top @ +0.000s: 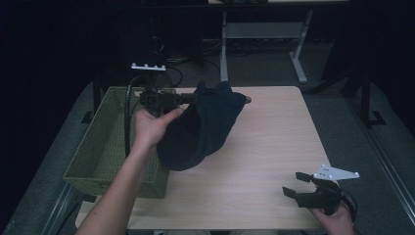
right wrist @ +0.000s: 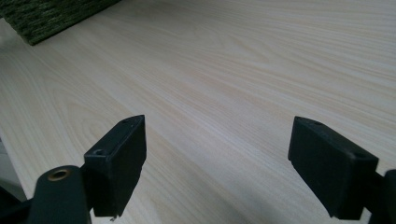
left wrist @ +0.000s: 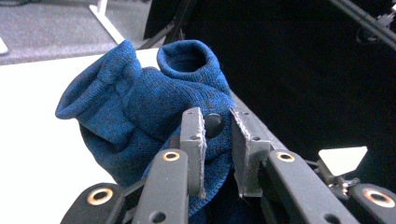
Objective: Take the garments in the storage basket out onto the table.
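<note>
Forearm (top: 115, 196) of the person comes up from bottom left of the high view, nearest the lens, w/ the left hand (top: 152, 126) around the left gripper (top: 193, 99). Then biggest to smallest: table (top: 264, 142), pale wood, bare over most of its top. Basket (top: 105, 147), green woven, sits at the table's left edge. Sweater (top: 200, 129), dark blue knit, hangs bunched in the air over the table's left part, just beside the basket's right rim, its low end near the tabletop; can't tell if it touches. Left gripper is pinching the sweater: in the left gripper view the jaws stand nearly together w/ a fold of knit between the pads, a cuff opening above them. Right gripper (top: 297, 184) sits low at the near right corner of the table, well apart from the sweater, jaws spread wide w/ nothing between; right gripper view shows bare wood past them and a basket corner at top left.
</note>
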A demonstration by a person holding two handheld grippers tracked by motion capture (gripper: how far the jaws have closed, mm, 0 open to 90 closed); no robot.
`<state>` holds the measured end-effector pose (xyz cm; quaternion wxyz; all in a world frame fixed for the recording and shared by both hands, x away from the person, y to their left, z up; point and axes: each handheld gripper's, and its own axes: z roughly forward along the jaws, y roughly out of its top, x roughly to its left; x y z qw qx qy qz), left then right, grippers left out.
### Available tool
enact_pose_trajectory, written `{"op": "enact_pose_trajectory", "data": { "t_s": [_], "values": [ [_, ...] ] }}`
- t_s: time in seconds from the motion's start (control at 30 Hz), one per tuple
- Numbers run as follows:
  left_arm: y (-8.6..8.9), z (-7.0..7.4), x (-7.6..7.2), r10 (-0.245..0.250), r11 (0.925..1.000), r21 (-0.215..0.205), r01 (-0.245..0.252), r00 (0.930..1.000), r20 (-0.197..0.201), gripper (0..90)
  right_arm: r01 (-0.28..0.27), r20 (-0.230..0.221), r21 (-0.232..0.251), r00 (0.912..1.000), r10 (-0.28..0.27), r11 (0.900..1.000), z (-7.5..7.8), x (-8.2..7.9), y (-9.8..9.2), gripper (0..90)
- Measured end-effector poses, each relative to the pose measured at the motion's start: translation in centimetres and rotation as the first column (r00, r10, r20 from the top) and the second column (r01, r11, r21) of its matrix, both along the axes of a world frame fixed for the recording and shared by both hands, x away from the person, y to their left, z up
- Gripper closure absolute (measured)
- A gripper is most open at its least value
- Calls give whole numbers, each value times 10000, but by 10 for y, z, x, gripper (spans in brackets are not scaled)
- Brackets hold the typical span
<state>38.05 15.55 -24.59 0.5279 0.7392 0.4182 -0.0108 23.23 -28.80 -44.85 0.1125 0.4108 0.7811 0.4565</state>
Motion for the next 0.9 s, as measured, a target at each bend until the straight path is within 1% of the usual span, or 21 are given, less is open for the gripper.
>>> {"op": "enact_pose_trajectory", "data": {
  "t_s": [0.17, 0.27, 0.4, 0.5, 0.57, 0.6, 0.67, 0.73, 0.77, 0.83, 0.9],
  "values": [
    [-23, -20, 4, -50, 9998, 205, 57, 9995, -315, 759, 14, 60, -11, 10000, -14, 10000, 1, 0, -2, 190],
    [-37, -36, 7, -11, 9995, 300, 28, 9983, -581, 759, -18, 51, -25, 10000, 18, 10000, 0, 0, -2, 190],
    [-58, -63, 10, 22, 9986, 536, 31, 9952, -973, 758, -64, 88, -49, 9999, 64, 10000, 0, -1, -1, 190],
    [-71, -84, 11, -5, 9983, 581, 84, 9908, -1352, 757, -54, 61, -30, 10000, 55, 10000, 1, -2, -1, 191],
    [-80, -99, 10, -56, 9975, 692, 168, 9874, -1580, 756, -36, 78, -17, 10000, 36, 10000, 1, -3, -1, 191],
    [-82, -104, 10, -81, 9977, 646, 193, 9856, -1689, 755, -47, 73, -26, 10000, 48, 10000, 1, -3, -1, 195],
    [-88, -117, 8, -125, 9981, 566, 229, 9841, -1772, 753, -63, 64, -68, 10000, 64, 10000, 1, -3, 0, 195],
    [-93, -128, 7, -273, 9980, 503, 382, 9790, -2019, 749, -125, 78, -109, 9999, 125, 9999, 1, -3, 1, 195],
    [-94, -133, 6, -313, 9978, 505, 426, 9777, -2076, 746, -119, 69, -120, 9999, 120, 9999, 1, -3, 2, 196],
    [-97, -141, 4, -457, 9977, 384, 555, 9743, -2207, 740, -151, 66, -127, 9999, 152, 9998, 1, -3, 3, 197],
    [-97, -146, 2, -484, 9975, 394, 587, 9734, -2241, 731, -179, 84, -140, 9998, 181, 9997, 1, -3, 5, 197]
  ]
}}
